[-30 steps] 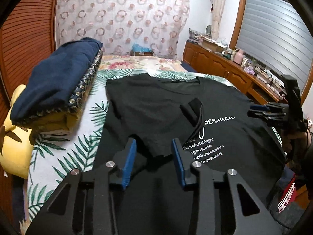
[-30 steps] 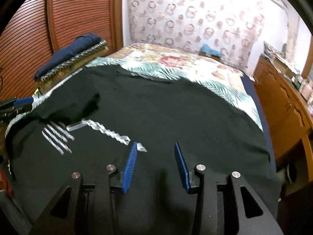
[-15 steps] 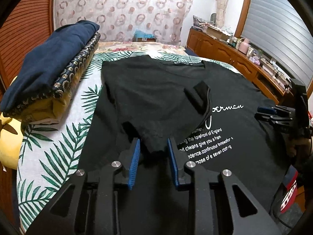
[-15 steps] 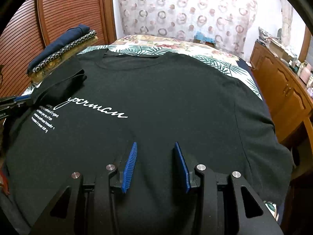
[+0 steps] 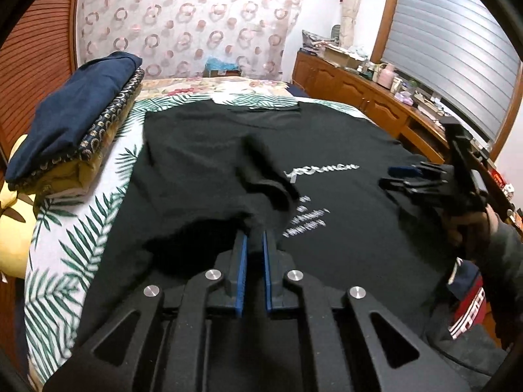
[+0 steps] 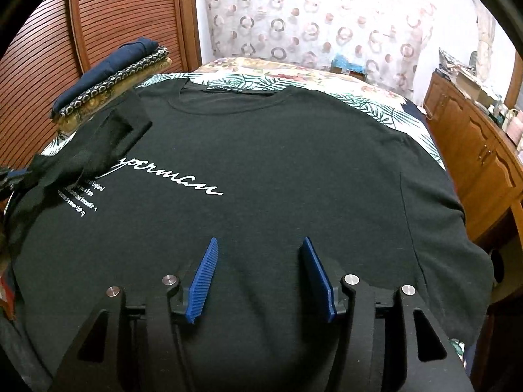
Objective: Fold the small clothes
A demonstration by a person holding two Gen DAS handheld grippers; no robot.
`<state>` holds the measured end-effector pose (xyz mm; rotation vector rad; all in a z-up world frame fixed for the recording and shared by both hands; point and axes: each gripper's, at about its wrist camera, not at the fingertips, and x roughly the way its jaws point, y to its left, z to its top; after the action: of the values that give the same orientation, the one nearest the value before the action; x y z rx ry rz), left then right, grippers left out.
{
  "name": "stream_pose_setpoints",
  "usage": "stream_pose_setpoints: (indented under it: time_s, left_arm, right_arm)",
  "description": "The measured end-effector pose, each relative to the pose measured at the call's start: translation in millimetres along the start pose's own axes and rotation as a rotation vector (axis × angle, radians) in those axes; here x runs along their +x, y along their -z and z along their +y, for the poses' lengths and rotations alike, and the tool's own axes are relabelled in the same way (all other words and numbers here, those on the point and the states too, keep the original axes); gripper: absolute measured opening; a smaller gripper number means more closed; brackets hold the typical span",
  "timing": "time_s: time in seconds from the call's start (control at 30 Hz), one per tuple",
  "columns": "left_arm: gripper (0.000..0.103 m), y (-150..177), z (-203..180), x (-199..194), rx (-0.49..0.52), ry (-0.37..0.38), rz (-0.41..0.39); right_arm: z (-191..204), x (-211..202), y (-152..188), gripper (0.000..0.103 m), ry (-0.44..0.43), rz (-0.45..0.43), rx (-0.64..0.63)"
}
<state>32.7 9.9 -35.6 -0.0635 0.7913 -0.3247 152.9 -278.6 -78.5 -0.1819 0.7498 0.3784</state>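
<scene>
Left gripper (image 5: 254,238), lower centre of its view, pinched tight on a bunched fold of the black T-shirt (image 6: 278,170). Right gripper (image 6: 260,254), bottom centre of its view, jaws opening, empty, hovering over flat hem cloth. Shirt lies face-up across the leaf-print bed (image 5: 65,248), left side folded inward. Folded stack (image 5: 72,124) upper left. Judgement: keep the pinched fold low and taut and align its edge straight before release.
</scene>
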Motion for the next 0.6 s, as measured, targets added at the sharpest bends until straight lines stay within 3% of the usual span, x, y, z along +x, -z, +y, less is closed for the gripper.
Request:
stream_pose_setpoints:
  time_s: [0.13, 0.2, 0.37, 0.47, 0.57, 0.6]
  left_arm:
    - [0.015, 5.7, -9.3, -6.1, 0.010, -0.009, 0.000]
    - [0.027, 5.8, -11.2, -10.1, 0.005, -0.011, -0.013]
    - [0.045, 2.5, -6.9, -26.2, 0.000, -0.023, -0.068]
    - [0.049, -0.5, -2.6, -28.9, 0.008, -0.048, -0.079]
    - [0.078, -2.5, 5.9, -31.6, 0.005, -0.066, -0.099]
    - [0.080, -3.6, 10.5, -32.4, -0.004, -0.067, -0.109]
  right_arm:
    - [-0.2, -1.1, 0.9, 0.058, 0.002, 0.000, -0.001]
    - [0.1, -1.0, 0.9, 0.058, 0.001, 0.000, -0.001]
    - [0.0, -1.8, 0.8, 0.058, 0.006, 0.001, -0.003]
    - [1.5, -3.1, -0.8, 0.058, 0.022, 0.005, -0.012]
    - [5.5, -10.7, -5.6, 0.058, -0.006, -0.012, -0.010]
    - [9.9, -14.8, -8.6, 0.058, -0.016, -0.023, -0.018]
